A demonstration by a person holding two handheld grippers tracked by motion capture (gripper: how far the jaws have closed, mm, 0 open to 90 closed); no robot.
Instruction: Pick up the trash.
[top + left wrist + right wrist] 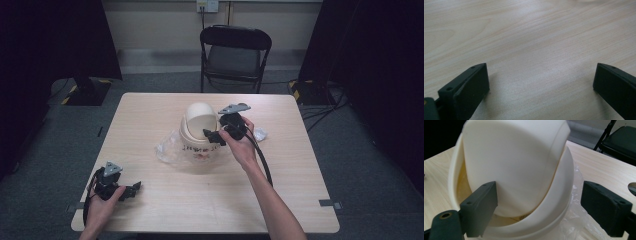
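Note:
A small cream bin (199, 134) with a tilted swing lid (201, 116) stands mid-table on a clear plastic bag (167, 149). My right gripper (212, 136) is at the bin's right side and open. In the right gripper view the right gripper (539, 205) has its jaws wide apart. One jaw sits in front of the swing lid (516, 157) and the bin's rim (560, 195) runs between them. My left gripper (134, 189) rests near the table's front left corner. The left gripper (541, 82) is open over bare wood, holding nothing.
The wooden table (165, 105) has a small crumpled white scrap (260, 134) to the right of the bin. A black folding chair (235, 52) stands behind the far edge. Dark stands flank the table on both sides.

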